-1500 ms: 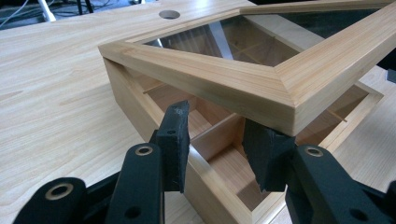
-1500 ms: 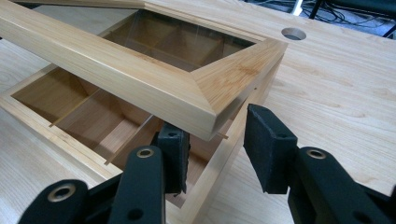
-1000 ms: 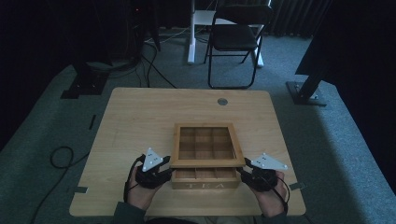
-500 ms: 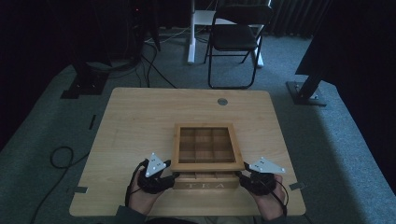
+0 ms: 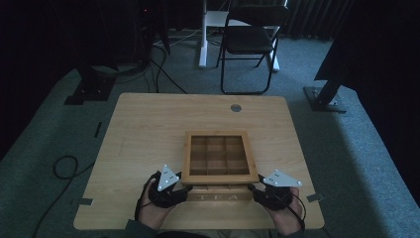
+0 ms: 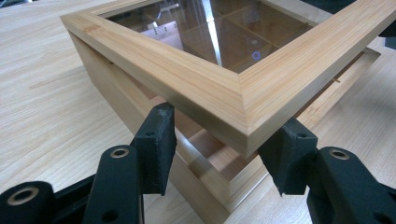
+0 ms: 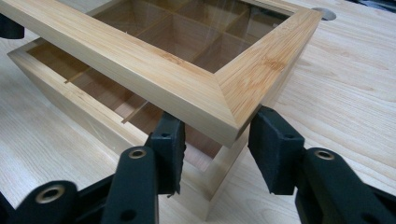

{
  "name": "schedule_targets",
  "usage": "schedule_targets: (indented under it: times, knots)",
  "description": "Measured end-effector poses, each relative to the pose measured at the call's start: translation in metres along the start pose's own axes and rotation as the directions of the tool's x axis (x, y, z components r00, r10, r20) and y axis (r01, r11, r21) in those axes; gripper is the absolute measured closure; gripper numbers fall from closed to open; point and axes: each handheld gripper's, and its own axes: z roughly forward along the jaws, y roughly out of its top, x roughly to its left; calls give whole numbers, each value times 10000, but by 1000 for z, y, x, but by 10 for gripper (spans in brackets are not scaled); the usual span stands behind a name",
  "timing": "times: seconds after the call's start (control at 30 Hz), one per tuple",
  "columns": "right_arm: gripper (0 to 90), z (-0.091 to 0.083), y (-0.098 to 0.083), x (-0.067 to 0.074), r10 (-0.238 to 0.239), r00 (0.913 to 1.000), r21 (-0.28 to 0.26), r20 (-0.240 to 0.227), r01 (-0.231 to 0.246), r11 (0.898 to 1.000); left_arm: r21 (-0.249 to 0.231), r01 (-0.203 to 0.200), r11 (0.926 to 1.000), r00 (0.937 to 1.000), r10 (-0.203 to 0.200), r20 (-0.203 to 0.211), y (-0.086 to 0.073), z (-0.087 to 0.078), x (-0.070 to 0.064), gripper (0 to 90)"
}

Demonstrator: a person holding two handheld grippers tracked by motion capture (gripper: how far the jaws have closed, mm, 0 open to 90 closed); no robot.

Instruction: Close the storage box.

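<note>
**Tea box lid, caught by both front corners**

Starting at the fingers [image 6: 156,144] of the left gripper [image 6: 219,126]: spread apart, straddling the lid [image 6: 205,88] at its near left corner. One pad tucked at the lower edge of the front rail, the other up against the side rail. Just been opening wider too, with that corner sitting between them.

Same deal over at the right gripper [image 7: 217,119]: parted, hugging the lid's other front corner, and likewise just been easing open. Hard to call from these angles whether the pads actually press the wood or merely cradle it, so not calling it a pinch.

Makes sense as a hold, though. Taking both corners at once should keep the lid level instead of twisting it, and keeps the pads off the glass pane in the middle.

Moving outward: front edge of the lid lifted clear of the base [image 6: 205,186], leaving a gap with the wooden dividers visible inside. From above, lettered front of the base peeking out under the lid.

Further out: left hand [image 5: 153,210] and right hand [image 5: 285,218] flanking the box, all of it parked close to the near edge of the table [image 5: 148,129], well within easy reach.
</note>
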Motion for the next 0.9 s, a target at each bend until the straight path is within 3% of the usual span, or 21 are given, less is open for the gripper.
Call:
schedule_targets:
  times: [0.53, 0.9]
  knots:
    - [505, 0, -9, 2, 23, 9999, 94, -111, -22, 10000, 181, -9, 9998, 10000, 8, 37, -8, 6, -4, 480]
    - [419, 2, -15, 1, 151, 9997, 202, -200, -147, 9997, 294, -45, 9996, 10000, 46, -29, -12, 9, -7, 465]
